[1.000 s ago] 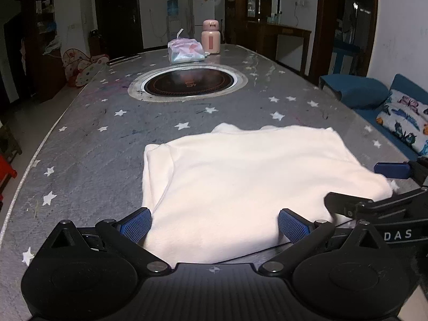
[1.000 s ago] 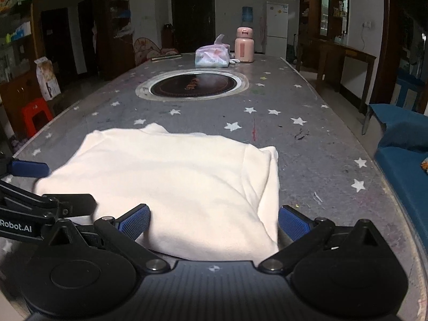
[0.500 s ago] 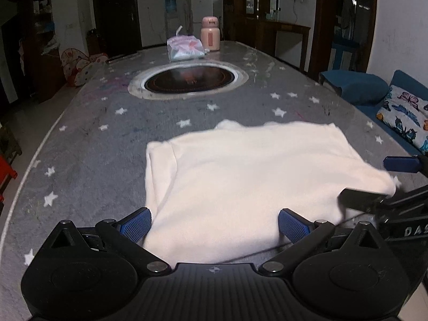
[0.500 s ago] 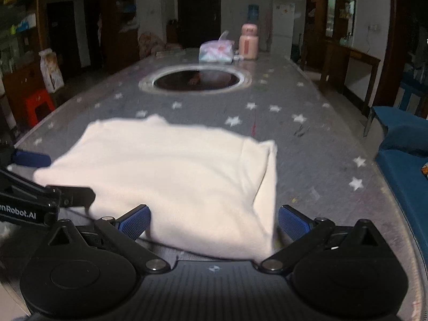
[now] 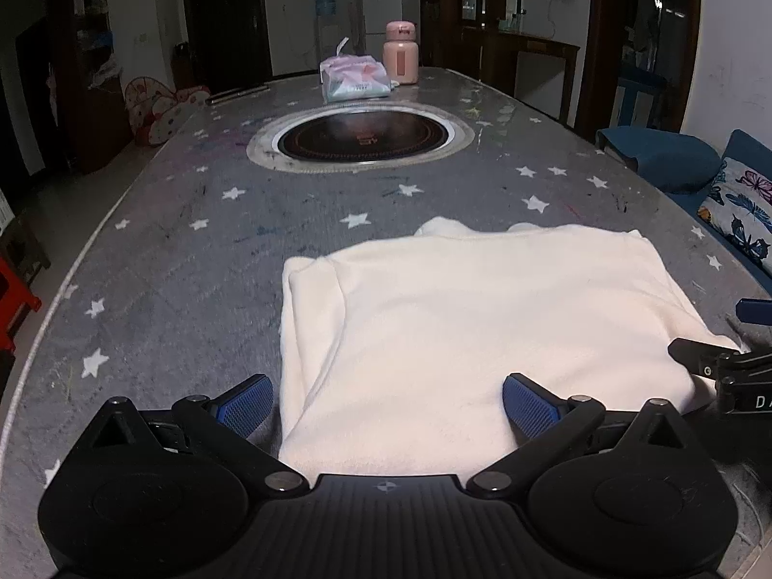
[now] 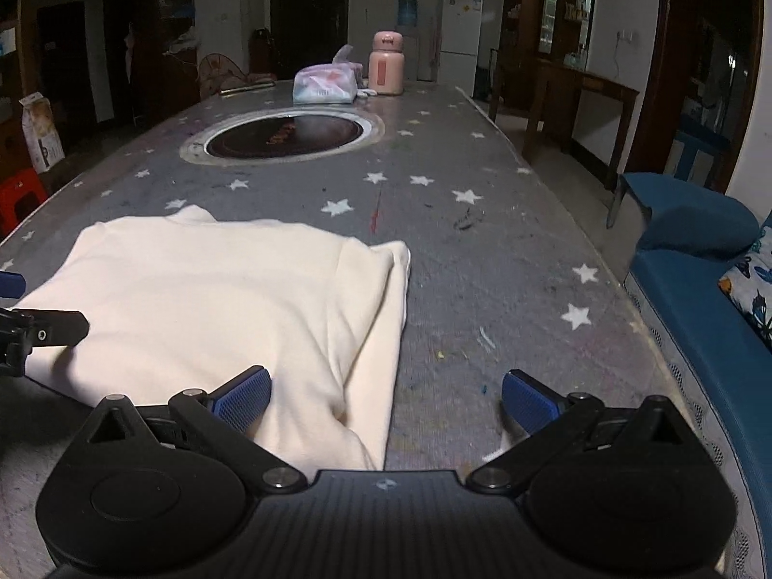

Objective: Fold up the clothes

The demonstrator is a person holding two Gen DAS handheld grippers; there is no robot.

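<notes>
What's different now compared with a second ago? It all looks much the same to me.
The right gripper has slid to its right, so the folded cream garment now lies mostly left of its open jaws rather than between them. The left gripper has barely moved, open with the garment's near edge between its fingers. Nothing was grasped. The tissue pack and pink bottle stayed put.

Dim indoor light, strong fisheye bending, dark vignetted corners.

A: Where do both wrist cameras sit?
B: Low at the table's (image 5: 202,251) near end, close, facing its far end.
A: Shared?
B: The white garment (image 5: 482,337) (image 6: 217,299), the round inset hob (image 5: 362,137) (image 6: 284,135).
</notes>
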